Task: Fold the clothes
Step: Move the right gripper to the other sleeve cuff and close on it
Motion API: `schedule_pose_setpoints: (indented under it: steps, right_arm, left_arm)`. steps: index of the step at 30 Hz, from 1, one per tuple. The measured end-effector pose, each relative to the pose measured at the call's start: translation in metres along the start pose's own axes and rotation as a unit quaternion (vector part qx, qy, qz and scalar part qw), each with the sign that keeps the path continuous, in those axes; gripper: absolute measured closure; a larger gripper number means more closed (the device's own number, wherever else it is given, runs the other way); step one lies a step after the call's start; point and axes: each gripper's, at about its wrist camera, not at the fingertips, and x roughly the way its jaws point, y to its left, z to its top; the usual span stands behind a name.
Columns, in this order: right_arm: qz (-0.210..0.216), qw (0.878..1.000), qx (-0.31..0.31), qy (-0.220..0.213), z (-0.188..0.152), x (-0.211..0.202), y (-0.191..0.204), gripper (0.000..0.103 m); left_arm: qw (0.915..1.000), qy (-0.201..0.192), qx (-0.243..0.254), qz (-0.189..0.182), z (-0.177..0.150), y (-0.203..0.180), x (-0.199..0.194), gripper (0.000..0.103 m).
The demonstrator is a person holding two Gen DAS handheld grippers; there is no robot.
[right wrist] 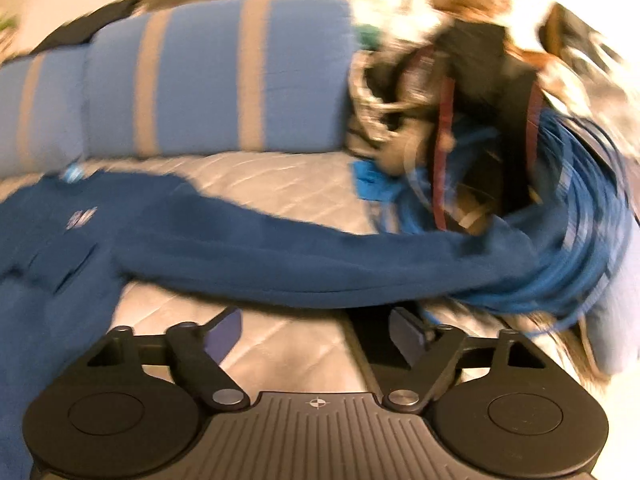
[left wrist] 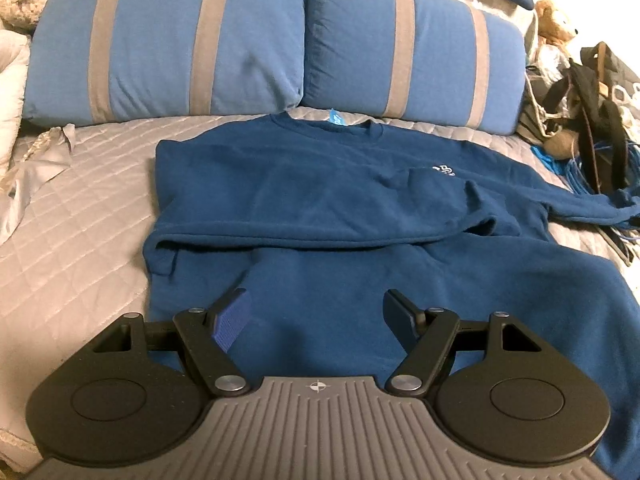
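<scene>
Both the left gripper (left wrist: 318,316) and right gripper (right wrist: 316,330) stand spread and empty, the dark blue fleece sweatshirt (left wrist: 320,200) lying just ahead on the grey quilted bedspread (left wrist: 80,208).

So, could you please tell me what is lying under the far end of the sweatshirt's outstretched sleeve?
The sleeve of the blue sweatshirt crosses the quilted bedcover, and its end rests on a coil of blue cable. What lies beneath the cuff itself is covered and blurred.

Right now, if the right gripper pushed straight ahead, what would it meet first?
Probably the sweatshirt's outstretched sleeve, lying across the quilt just beyond the open right gripper; the frame is blurred, so depth is uncertain.
</scene>
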Motion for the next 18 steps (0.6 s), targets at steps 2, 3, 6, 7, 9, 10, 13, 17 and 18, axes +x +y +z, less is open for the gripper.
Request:
schedule_pose_setpoints:
  steps: [2,3,6,7,9,10,13,17,18]
  right_arm:
    - [-0.011,0.999,0.05,-0.003,0.004,0.003,-0.022,0.032]
    - [-0.018,0.997,0.079,-0.007,0.006,0.004,-0.033,0.034]
    - [-0.041,0.986,0.161,-0.02,0.013,0.008,-0.065,0.038]
    - [-0.049,0.981,0.187,-0.025,0.015,0.009,-0.075,0.039]
    - [-0.065,0.969,0.237,-0.034,0.02,0.011,-0.095,0.04]
    - [-0.07,0.964,0.255,-0.037,0.021,0.012,-0.102,0.041]
    - [-0.071,0.948,0.306,-0.041,0.023,0.018,-0.12,0.045]
    - [-0.065,0.929,0.362,-0.041,0.024,0.028,-0.136,0.049]
    - [-0.066,0.925,0.371,-0.039,0.023,0.031,-0.139,0.05]
  left_arm:
    - [1.0,0.004,0.001,-0.003,0.0,0.0,0.002,0.03]
    - [1.0,0.006,0.001,-0.005,0.0,0.0,0.002,0.03]
    - [0.9999,0.006,-0.001,-0.009,0.0,0.0,0.003,0.031]
    - [0.9999,0.006,-0.002,-0.01,0.0,0.001,0.003,0.03]
    - [0.9999,0.006,-0.004,-0.013,0.0,0.001,0.002,0.031]
    - [0.9999,0.006,-0.005,-0.014,0.0,0.002,0.002,0.031]
    - [0.9998,0.006,-0.008,-0.018,0.0,0.003,0.003,0.03]
    - [0.9997,0.007,-0.01,-0.021,0.001,0.003,0.003,0.03]
    - [0.9997,0.007,-0.011,-0.022,0.001,0.003,0.003,0.03]
